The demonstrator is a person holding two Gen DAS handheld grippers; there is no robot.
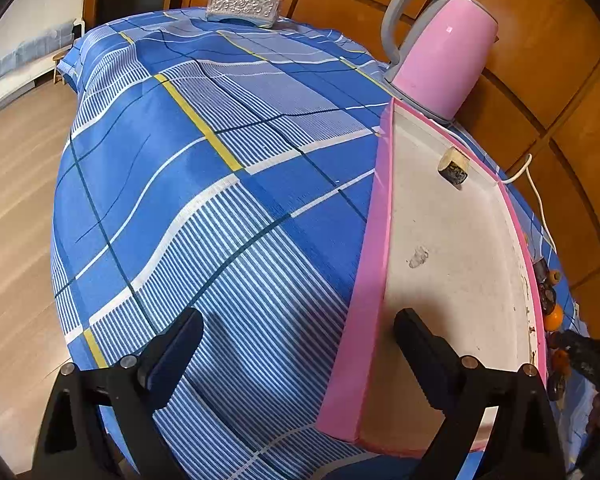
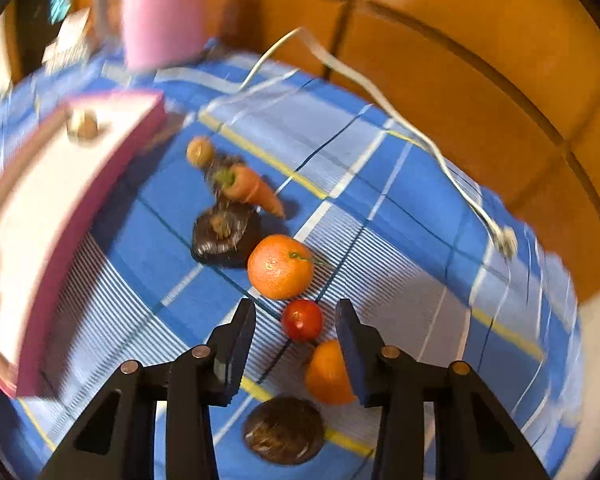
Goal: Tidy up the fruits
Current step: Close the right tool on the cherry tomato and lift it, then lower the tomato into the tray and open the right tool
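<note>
A pink-rimmed white tray (image 1: 374, 248) lies on the blue checked cloth, with one small brown piece (image 1: 453, 165) in it; it also shows blurred in the right wrist view (image 2: 52, 240). My left gripper (image 1: 298, 344) is open and empty, its jaws astride the tray's left rim. My right gripper (image 2: 296, 330) is open above a red tomato (image 2: 301, 319). Around it lie an orange (image 2: 280, 266), a second orange (image 2: 326, 374), a carrot (image 2: 256, 190), two dark round fruits (image 2: 226, 236) (image 2: 284, 430) and a small brown fruit (image 2: 200, 151).
A pink kettle (image 1: 440, 56) stands behind the tray, its white cord (image 2: 400, 120) trailing over the cloth. A tissue box (image 1: 244, 4) sits at the table's far end. Wood panels back the table; the floor lies to the left.
</note>
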